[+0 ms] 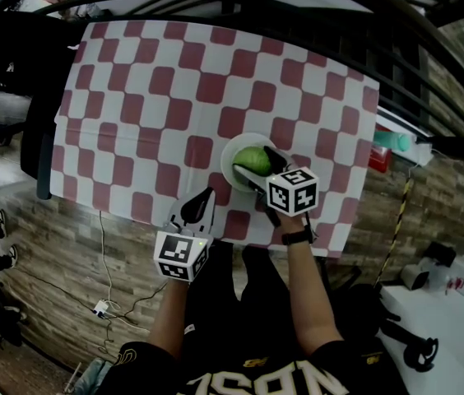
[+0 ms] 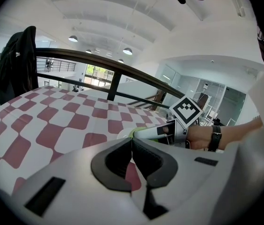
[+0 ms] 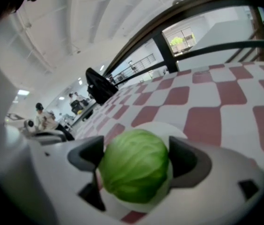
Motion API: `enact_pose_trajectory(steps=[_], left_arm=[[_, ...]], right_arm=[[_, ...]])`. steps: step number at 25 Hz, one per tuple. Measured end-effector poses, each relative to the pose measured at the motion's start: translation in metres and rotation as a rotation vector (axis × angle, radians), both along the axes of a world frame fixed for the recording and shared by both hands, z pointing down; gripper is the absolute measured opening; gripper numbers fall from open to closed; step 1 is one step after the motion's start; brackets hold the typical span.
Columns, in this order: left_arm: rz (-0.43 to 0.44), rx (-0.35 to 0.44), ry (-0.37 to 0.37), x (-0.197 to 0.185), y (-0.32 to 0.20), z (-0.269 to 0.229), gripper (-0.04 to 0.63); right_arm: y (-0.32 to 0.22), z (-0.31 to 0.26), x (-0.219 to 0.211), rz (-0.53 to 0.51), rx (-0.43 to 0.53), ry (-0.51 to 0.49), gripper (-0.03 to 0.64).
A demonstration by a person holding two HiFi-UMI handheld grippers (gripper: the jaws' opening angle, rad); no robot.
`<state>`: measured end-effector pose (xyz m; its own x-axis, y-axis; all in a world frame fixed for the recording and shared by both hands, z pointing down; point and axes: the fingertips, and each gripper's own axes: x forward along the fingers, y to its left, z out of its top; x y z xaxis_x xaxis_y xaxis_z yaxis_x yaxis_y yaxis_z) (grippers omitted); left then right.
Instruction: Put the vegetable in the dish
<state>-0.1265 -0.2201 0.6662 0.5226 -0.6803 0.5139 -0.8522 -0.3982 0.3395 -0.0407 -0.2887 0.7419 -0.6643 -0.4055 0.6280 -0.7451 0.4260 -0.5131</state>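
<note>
The round green cabbage sits in the white round dish on the red-and-white checked tablecloth. It is nearly ball-shaped, with no clear long axis. The right gripper has its jaws wide on either side of the cabbage. The left gripper has its jaws together and empty.

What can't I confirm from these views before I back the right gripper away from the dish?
- Grip contact: in the right gripper view the cabbage bulges over the fingers, hiding where they meet.
- Dish: in the head view it is mostly covered by the cabbage and the right gripper; only rim shows.
- Left gripper view: the cabbage is only a green sliver behind the right gripper.
</note>
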Motion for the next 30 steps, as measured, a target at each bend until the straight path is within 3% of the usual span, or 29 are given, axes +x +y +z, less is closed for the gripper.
enact_pose_trajectory(steps=[3,9,19,21,25,30], left_arm=[[-0.005,0.003,-0.004,0.000,-0.001,-0.002,0.021],[-0.013,0.045,-0.014,0.005,-0.008,-0.024,0.021],[-0.049,0.265,-0.025,0.029,-0.034,-0.137,0.021],[-0.059,0.314,-0.023,0.035,-0.035,-0.162,0.021],[-0.067,0.412,-0.028,0.052,-0.034,-0.211,0.021],[-0.047,0.509,-0.017,0.081,-0.022,-0.260,0.021]], right_arm=[[-0.007,-0.006,0.009,0.026,0.038,0.064,0.426],[-0.010,-0.042,0.017,0.035,0.105,0.071,0.426],[0.007,-0.175,0.038,0.057,0.340,0.041,0.414],[0.011,-0.206,0.044,0.066,0.407,0.034,0.378],[0.019,-0.263,0.063,0.115,0.542,0.024,0.236],[0.030,-0.326,0.089,0.189,0.693,0.004,0.148]])
